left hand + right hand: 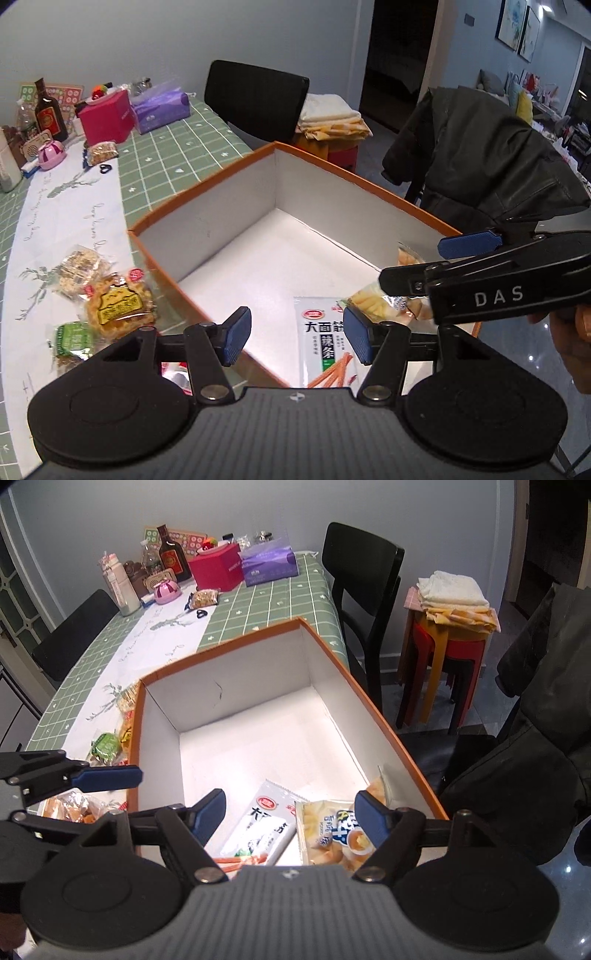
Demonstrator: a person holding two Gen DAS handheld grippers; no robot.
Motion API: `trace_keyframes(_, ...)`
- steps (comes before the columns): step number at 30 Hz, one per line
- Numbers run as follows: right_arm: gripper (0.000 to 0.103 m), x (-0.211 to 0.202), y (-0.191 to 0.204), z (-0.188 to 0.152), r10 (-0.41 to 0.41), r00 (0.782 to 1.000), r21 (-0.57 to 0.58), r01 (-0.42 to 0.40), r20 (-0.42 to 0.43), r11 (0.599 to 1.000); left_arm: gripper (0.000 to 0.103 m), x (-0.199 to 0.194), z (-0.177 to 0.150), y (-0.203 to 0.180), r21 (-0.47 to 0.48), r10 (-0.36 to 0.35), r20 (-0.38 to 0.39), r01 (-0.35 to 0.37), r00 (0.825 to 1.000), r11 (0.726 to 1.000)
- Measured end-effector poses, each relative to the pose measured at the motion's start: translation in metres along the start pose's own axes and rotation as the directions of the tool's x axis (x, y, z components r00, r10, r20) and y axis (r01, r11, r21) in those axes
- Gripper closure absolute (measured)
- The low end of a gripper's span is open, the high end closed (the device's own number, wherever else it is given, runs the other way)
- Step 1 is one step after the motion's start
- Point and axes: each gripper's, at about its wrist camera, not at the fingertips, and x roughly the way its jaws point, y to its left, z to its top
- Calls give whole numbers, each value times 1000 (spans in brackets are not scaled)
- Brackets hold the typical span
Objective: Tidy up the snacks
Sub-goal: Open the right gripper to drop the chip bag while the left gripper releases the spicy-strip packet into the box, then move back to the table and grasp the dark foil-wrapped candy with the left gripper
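An orange-rimmed white box (pixel 207 177) (pixel 221 646) stands on the table. Inside lie a white spicy-strip packet (pixel 325 343) (pixel 258 823) and a yellow snack bag (pixel 328 834) (pixel 369 301). My left gripper (pixel 297 338) is open and empty over the box's near edge. My right gripper (pixel 291 816) is open and empty above the two packets; it also shows from the side in the left wrist view (pixel 417 262). Loose snacks lie left of the box: a yellow cake packet (pixel 118 304), a clear cracker packet (pixel 79 267) and a green packet (pixel 72 338) (pixel 105 744).
The far table end holds a dark bottle (pixel 171 555), a red box (pixel 218 568), a purple tissue pack (pixel 269 563) and a pink pot (pixel 166 590). A black chair (pixel 365 579), stacked stools (pixel 447 653) and a chair draped with a dark coat (pixel 491 158) stand to the right.
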Motion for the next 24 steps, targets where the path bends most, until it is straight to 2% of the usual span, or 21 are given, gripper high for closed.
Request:
trace_keyframes(8, 28, -6, 26, -1, 4, 1000, -60, -2, 26, 998, 34, -36, -13, 46, -37, 30, 45, -28, 999, 999)
trace_keyframes(16, 28, -11, 58, -1, 33, 999, -133, -27, 42, 991, 33, -53, -52, 97, -104, 79, 39, -75, 996, 992)
trace_keyframes(24, 28, -9, 89, -10, 51, 998, -195, -41, 45, 980, 31, -78, -90, 119, -21, 116, 15, -116, 993, 993)
